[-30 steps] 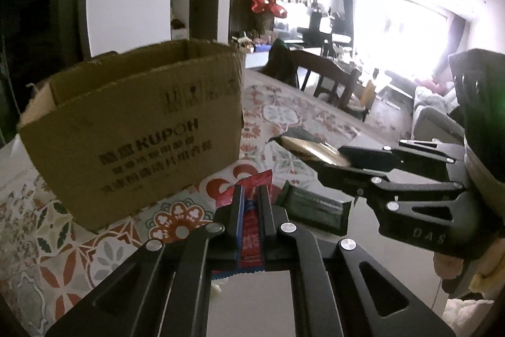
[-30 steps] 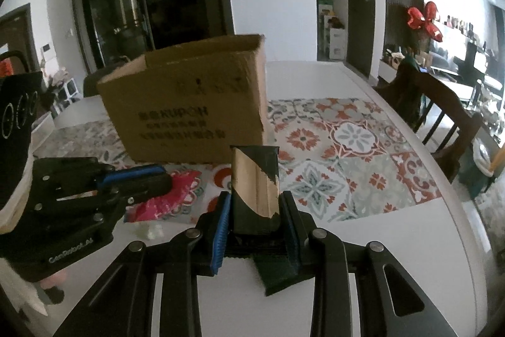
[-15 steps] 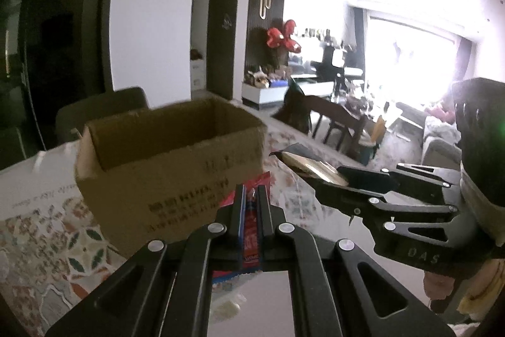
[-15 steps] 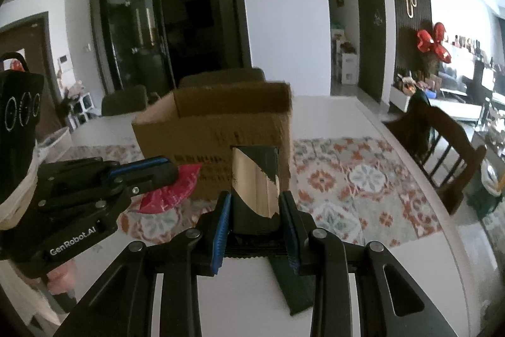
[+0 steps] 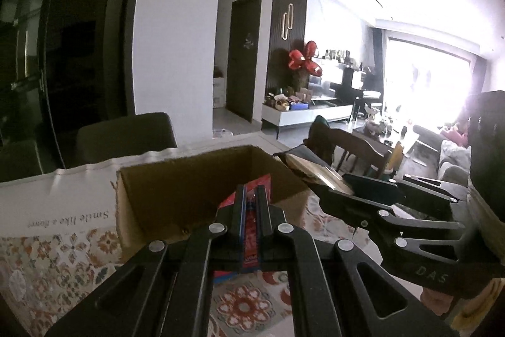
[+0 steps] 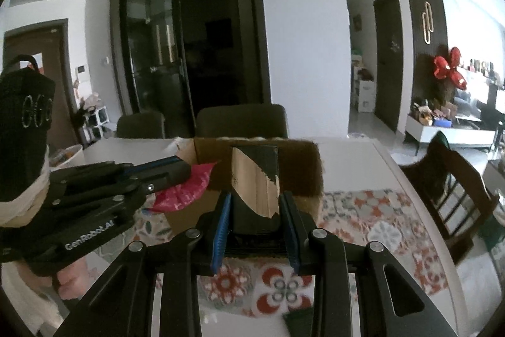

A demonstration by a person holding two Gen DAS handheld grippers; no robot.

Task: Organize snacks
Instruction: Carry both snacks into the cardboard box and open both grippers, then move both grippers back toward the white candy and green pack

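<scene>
An open cardboard box (image 5: 176, 195) stands on the patterned tablecloth; it also shows in the right wrist view (image 6: 303, 166). My left gripper (image 5: 251, 204) is shut on a red snack packet (image 5: 252, 229) and holds it at the box's near rim. That packet (image 6: 186, 185) and the left gripper (image 6: 164, 171) show at the left of the right wrist view. My right gripper (image 6: 255, 207) is shut on a dark green and tan snack box (image 6: 255, 182), held upright in front of the cardboard box. The right gripper (image 5: 341, 188) reaches the box's right corner in the left wrist view.
A dark green packet (image 6: 300, 319) lies on the table below my right gripper. The patterned tablecloth (image 6: 363, 229) covers the table. Dark chairs (image 6: 243, 119) stand behind the table and a wooden chair (image 6: 454, 179) at its right side.
Both grippers have risen and moved forward toward the cardboard box, carrying their snacks. The box's open top now shows from above, with the red packet at its rim.
</scene>
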